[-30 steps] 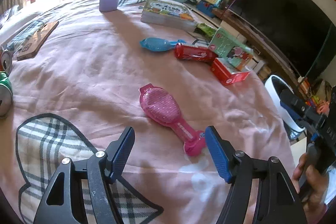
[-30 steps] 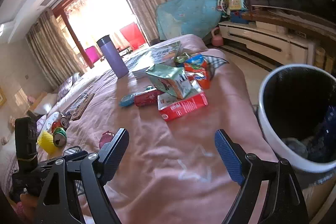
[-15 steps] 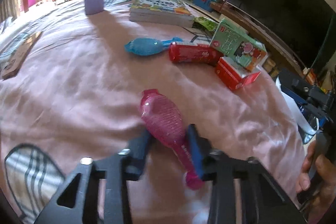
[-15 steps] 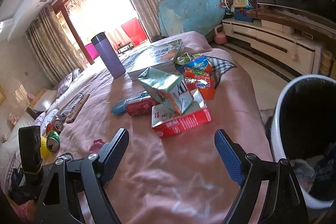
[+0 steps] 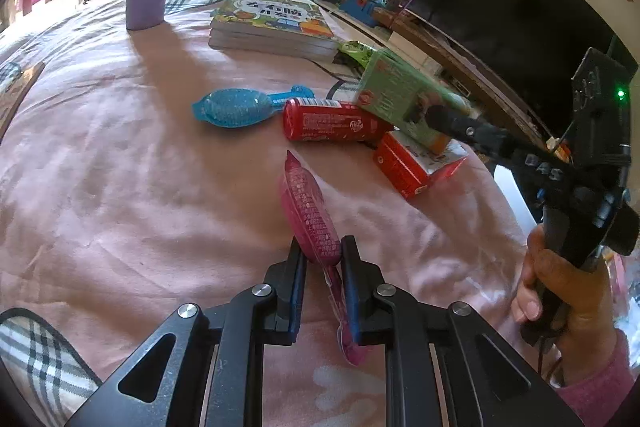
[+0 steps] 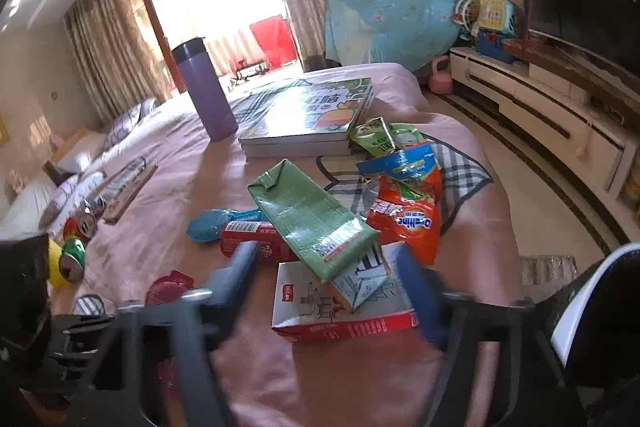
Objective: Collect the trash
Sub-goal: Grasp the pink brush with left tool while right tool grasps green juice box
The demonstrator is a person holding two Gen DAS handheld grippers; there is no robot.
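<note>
1. Pink bedspread [image 5: 120,187] carried scattered trash.
2. Left gripper [image 5: 322,267] was clamped on the pink wrapper [image 5: 310,215] at 6 o'clock.
3. Right gripper [image 6: 328,287] stood wide apart, straddling the red carton [image 6: 340,311], gripping nothing.

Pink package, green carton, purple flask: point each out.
pink package [image 5: 308,211], left wrist view, on its printed back.
green carton [image 6: 308,215], right wrist view, on its broad top face.
purple flask [image 6: 208,95], right wrist view, on its body.

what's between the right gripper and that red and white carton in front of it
Nothing visible. The open right gripper already straddles the red and white carton, one finger on each side. The green carton lies on its far end, which may get in the way of a clean lift.
</note>
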